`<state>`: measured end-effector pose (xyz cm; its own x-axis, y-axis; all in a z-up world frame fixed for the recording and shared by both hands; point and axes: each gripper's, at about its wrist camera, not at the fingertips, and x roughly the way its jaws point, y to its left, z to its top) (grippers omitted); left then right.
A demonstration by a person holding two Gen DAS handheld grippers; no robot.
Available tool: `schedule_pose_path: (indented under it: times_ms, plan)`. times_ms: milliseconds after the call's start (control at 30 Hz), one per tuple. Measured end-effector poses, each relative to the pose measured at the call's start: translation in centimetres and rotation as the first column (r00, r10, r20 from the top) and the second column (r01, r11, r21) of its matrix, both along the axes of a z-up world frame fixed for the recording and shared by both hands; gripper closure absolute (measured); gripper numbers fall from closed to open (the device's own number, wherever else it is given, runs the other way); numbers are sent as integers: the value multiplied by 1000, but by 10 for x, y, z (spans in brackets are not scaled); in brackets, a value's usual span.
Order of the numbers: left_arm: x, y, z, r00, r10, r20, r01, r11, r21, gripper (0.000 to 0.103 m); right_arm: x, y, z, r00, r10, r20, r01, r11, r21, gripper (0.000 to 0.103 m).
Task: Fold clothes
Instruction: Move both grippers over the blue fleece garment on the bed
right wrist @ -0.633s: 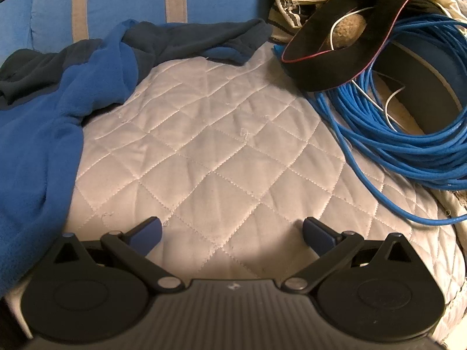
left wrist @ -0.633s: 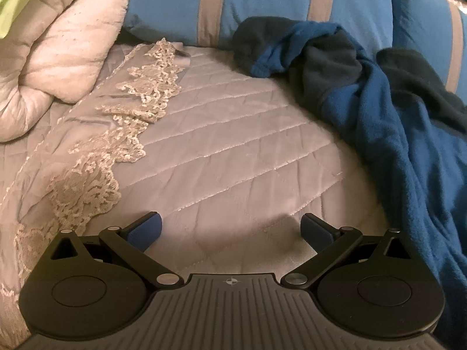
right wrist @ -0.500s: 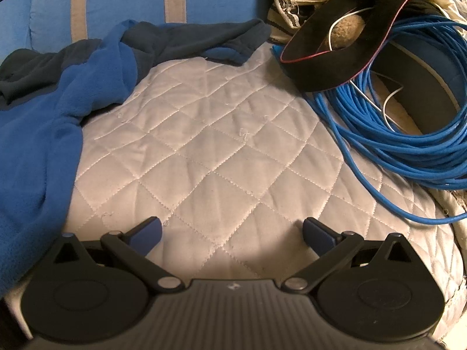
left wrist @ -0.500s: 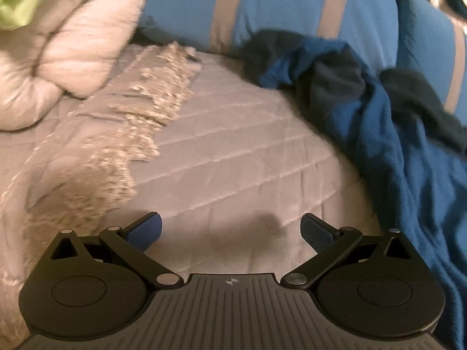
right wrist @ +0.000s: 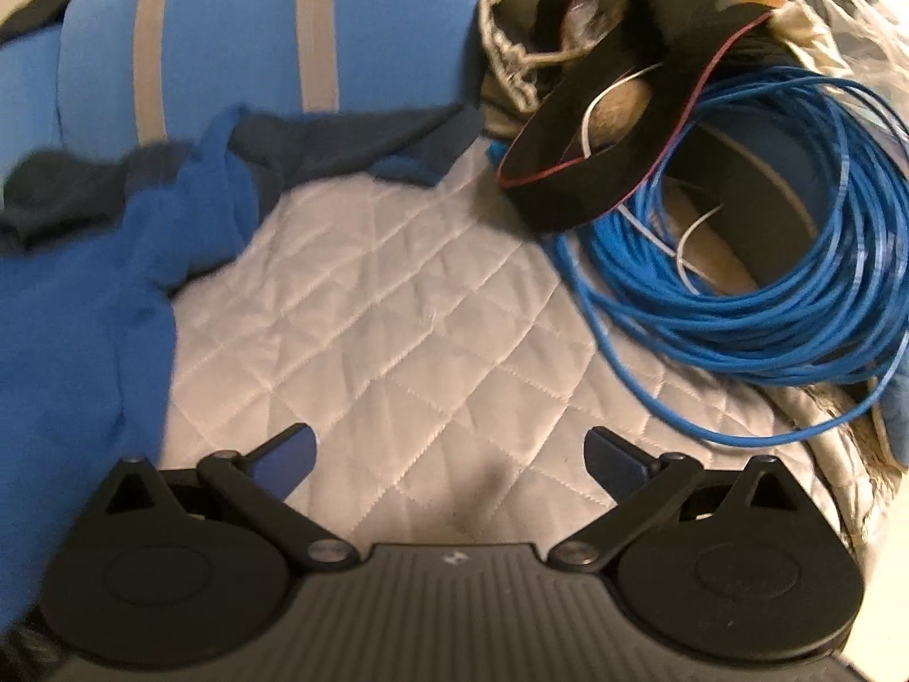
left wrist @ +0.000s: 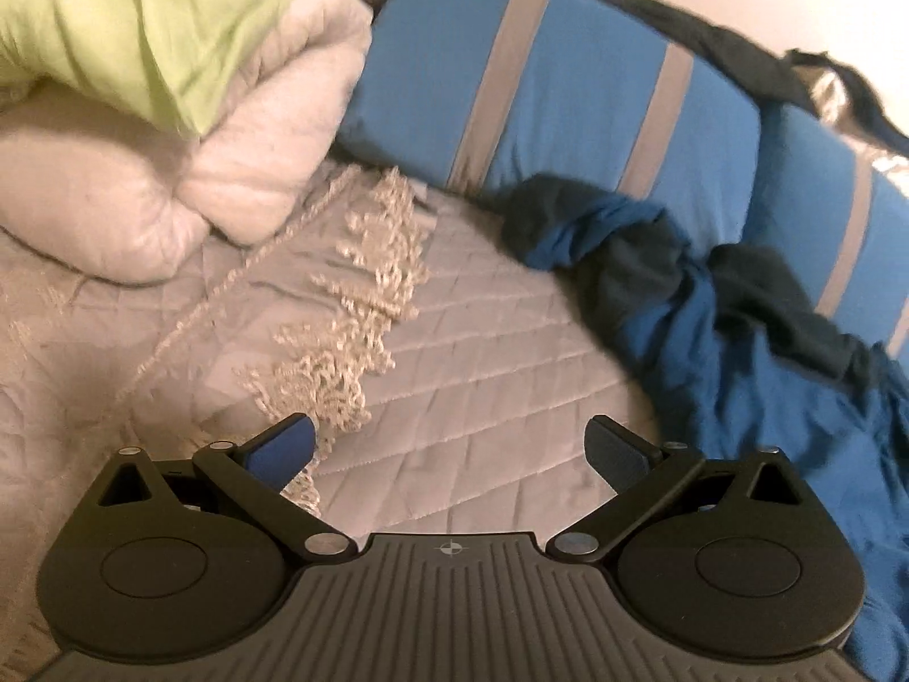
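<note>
A crumpled blue and dark navy fleece garment [left wrist: 755,364] lies on the quilted bedspread [left wrist: 488,375], at the right of the left wrist view. It also shows at the left of the right wrist view [right wrist: 85,318]. My left gripper [left wrist: 449,449] is open and empty above the bedspread, left of the garment. My right gripper [right wrist: 449,454] is open and empty above the quilt [right wrist: 397,341], right of the garment. Neither touches the garment.
Blue pillows with grey stripes [left wrist: 568,96] line the back. A rolled white and green duvet [left wrist: 170,113] sits at the back left, with a lace edge [left wrist: 352,318] beside it. A coil of blue cable [right wrist: 767,284] and a black hat [right wrist: 613,142] lie right.
Both grippers have pulled back and tilted up, so more of the pillows, the duvet and the clutter at the back shows. Both stay open and empty. The garment has not moved.
</note>
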<state>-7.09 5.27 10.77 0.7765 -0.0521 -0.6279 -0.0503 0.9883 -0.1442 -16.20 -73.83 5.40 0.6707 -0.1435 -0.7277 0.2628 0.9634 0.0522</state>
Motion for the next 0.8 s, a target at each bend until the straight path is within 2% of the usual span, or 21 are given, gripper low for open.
schedule_pose_path:
  times_ms: [67,300,467,633,800]
  plan:
    - [-8,-2,13,1000,-11,13,11,1000,6,0,-5,-1,13,1000,-4,20,4,999,34,0]
    - [-34,-10,48,999,-42,31,41,999,26,0,-27,0,65,995,37,95,-40,999,33,0]
    - [-47,-26,64,996,-67,50,64,996,62,0,-39,-7,96,991,33,128,-40,998,54,0]
    - [-49,-49,69,996,-86,36,81,989,122,0,-50,-1,113,987,54,151,-60,998,33,0]
    - [-55,-75,74,987,-148,66,136,977,164,0,-57,9,122,984,78,159,-86,995,45,0]
